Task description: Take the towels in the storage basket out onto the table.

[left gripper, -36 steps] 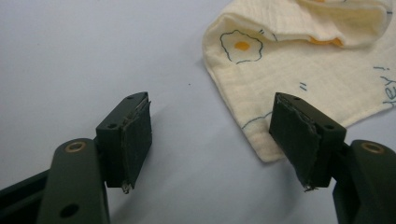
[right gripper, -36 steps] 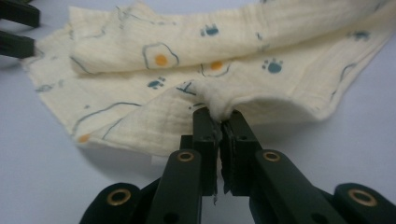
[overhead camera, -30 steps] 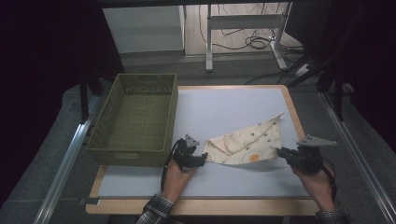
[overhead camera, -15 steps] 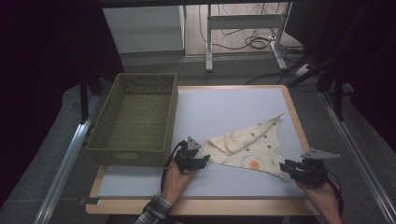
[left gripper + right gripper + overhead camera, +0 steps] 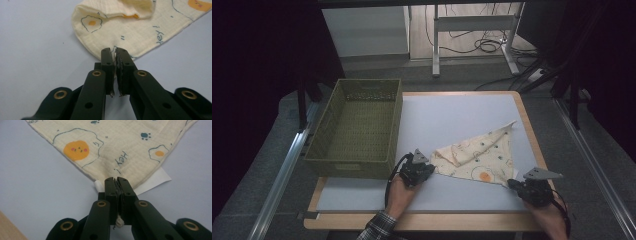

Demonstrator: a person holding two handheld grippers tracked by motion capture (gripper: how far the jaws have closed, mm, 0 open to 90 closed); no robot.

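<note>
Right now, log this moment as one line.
left claw: shut on cloth corner | right claw: shut on cloth corner | cloth: flat on table | basket: empty

Two black grippers (image 5: 424,168) (image 5: 512,184) trailed black cables, the right one topped by a grey three-cornered plate. Brass-ringed screw holes dotted their arms. A plaid cuff (image 5: 379,225) covered the left wrist.

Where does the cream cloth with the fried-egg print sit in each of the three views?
High view: the cream egg-print cloth lies as a triangle at right centre of the table, between both grippers.
Left gripper view: top centre and right, edge in the shut jaws.
Right gripper view: upper half, corner in the shut jaws.
Shared landmark: the orange yolk print.
</note>
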